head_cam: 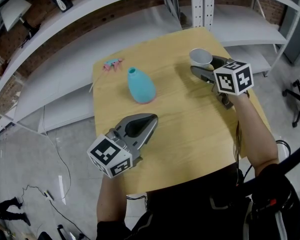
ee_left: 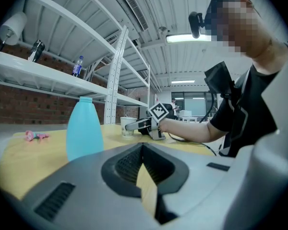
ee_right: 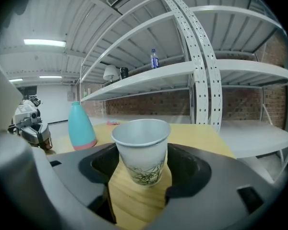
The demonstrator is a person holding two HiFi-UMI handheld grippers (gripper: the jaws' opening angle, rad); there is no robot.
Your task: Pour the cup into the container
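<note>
Left gripper (head_cam: 150,120): jaws together, nothing between them, just on the person's side of the bottle
Bottle (head_cam: 141,85): teal, stood upright on the table (head_cam: 190,134)
Cup (head_cam: 201,57): stood upright, well right of the bottle
Right gripper (head_cam: 206,66): jaws apart, one each side of the cup, right of the bottle

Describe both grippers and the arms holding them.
The left gripper and right gripper are grey with dark ribbed pads; each carries a white cube with black square markers. A black cable trails from the right one. The sleeves are short and black.
</note>
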